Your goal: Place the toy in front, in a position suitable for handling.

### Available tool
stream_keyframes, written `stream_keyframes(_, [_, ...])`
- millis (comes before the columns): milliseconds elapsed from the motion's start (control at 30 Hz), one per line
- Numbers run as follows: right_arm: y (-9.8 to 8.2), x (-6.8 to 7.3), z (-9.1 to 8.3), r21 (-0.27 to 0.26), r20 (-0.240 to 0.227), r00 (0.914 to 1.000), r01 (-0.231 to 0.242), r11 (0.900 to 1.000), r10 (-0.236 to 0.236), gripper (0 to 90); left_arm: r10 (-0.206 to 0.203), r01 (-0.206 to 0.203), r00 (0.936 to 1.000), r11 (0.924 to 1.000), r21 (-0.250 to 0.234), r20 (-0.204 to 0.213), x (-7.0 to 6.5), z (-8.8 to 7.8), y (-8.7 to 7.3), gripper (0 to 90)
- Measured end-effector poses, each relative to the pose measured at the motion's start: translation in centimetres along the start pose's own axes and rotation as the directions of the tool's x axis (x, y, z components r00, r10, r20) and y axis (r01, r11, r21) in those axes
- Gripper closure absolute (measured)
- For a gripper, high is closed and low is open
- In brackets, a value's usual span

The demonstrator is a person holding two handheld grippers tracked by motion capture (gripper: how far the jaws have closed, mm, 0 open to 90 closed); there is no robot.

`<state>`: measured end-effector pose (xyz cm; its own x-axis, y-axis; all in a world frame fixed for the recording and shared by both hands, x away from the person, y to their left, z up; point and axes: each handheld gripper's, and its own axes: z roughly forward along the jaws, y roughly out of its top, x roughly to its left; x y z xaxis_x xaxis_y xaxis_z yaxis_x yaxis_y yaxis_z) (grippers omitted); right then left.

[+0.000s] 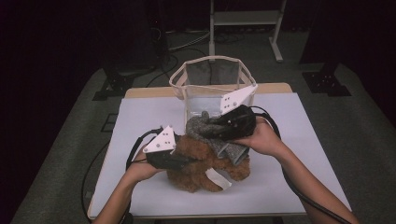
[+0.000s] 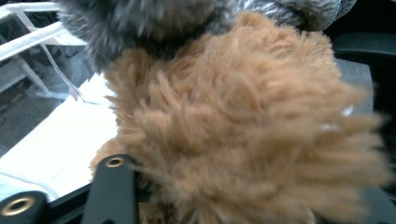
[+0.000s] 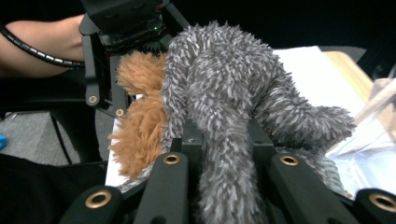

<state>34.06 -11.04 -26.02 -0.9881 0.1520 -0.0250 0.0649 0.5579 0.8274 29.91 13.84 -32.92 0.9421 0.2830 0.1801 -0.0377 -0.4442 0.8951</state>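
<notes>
The right hand-held gripper (image 3: 229,182) is clamped on a grey fuzzy garment (image 3: 224,93) lifted over the table (image 1: 289,140) middle, just before the mesh basket (image 1: 212,77) at the far edge. The left hand-held gripper (image 1: 184,161) presses into a brown plush toy (image 2: 243,121) — jaws narrowed, though whether they grip it I cannot tell — resting near the front edge.

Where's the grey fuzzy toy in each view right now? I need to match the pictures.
High view: the grey fuzzy toy lies centre, under the right gripper, on the brown plush toy.
Left gripper view: grey fuzzy toy along the top edge, above the brown fur.
Right gripper view: grey fuzzy toy centre, clamped between the jaws.
Shared landmark: the brown plush toy.
</notes>
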Motion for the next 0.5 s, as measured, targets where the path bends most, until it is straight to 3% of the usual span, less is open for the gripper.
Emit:
stream_keyframes(233, [-2.1, 0.3, -1.1, -0.038, -0.015, 0.999, -0.042, 0.998, 0.041, 74.4, -0.029, 0.03, 0.9996, 0.9992, -0.028, 0.005, 0.3, -0.5, -0.4, 45.4])
stream_keyframes(367, [-4.2, 0.6, -2.1, -0.036, -0.014, 0.9973, -0.073, 0.997, 0.073, 74.4, -0.05, 0.05, 0.9988, 0.998, -0.04, -0.001, 0.5, -0.8, -0.6, 44.7])
stream_keyframes(500, [-5.3, 0.3, -2.7, -0.028, -0.013, 0.9954, -0.095, 0.995, 0.095, 74.5, -0.045, 0.045, 0.9989, 0.9981, -0.043, 0.012, 0.4, -0.8, -0.7, 44.4])
